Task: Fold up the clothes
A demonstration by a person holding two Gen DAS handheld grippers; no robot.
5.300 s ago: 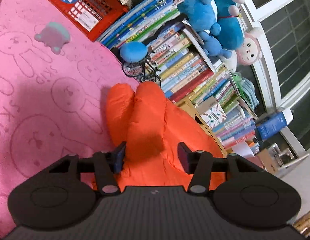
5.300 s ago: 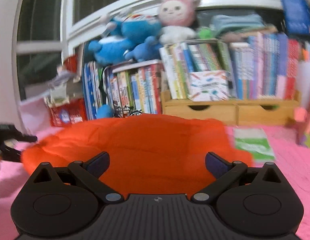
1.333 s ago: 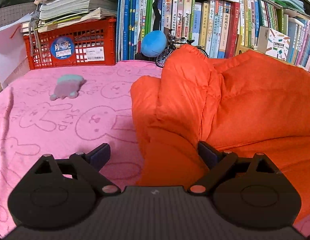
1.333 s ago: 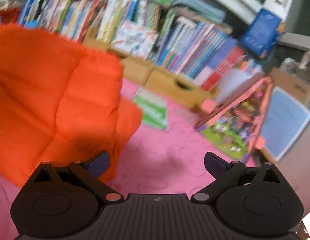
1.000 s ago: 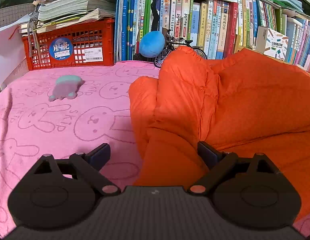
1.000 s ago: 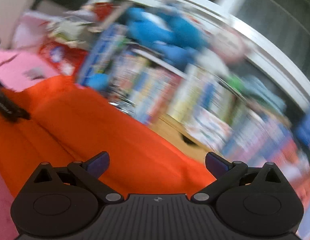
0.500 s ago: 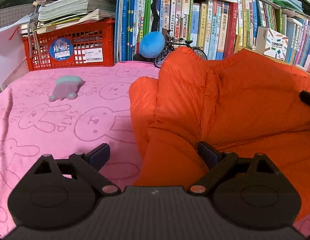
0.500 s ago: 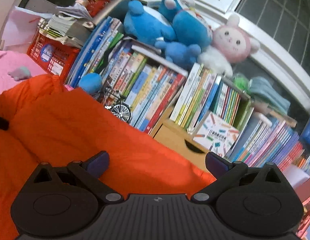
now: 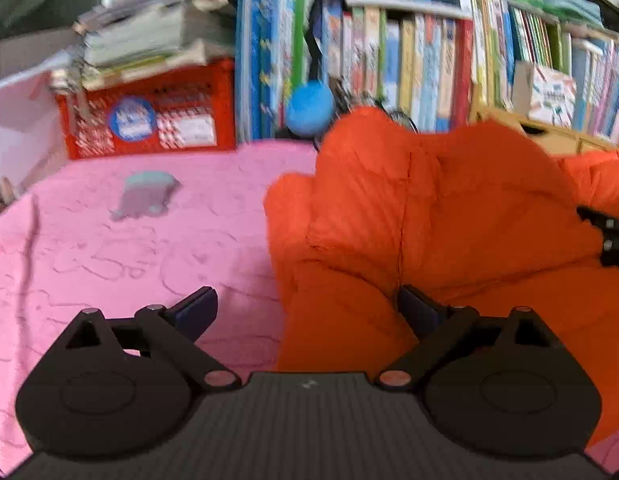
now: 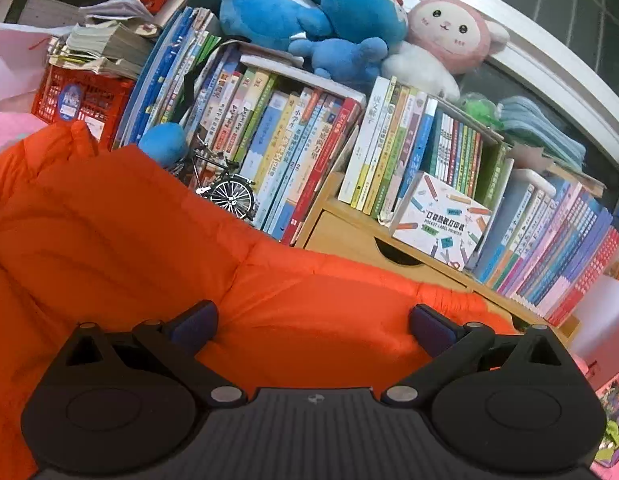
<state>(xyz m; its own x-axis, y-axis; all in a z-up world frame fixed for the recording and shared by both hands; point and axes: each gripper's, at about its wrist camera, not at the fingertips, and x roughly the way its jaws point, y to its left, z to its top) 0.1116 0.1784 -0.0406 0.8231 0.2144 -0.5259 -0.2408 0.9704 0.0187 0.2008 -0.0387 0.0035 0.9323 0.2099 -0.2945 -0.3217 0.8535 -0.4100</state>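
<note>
Both the left tongs [image 9: 307, 306] and right tongs [image 10: 313, 324] gape wide and empty over the puffy orange jacket [image 9: 449, 220], apparently poised to pinch its edges for folding.

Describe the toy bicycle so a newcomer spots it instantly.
Find the long row of upright books behind the orange jacket. At its foot, just past the jacket's far edge, stands the toy bicycle, beside a blue ball: the only black, spoke-wheeled thing there.

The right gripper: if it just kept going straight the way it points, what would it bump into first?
Most likely the orange puffy jacket. The right gripper is open, and the padding bulges up between its fingers, ahead of the books, though depth is hard to judge.
</note>
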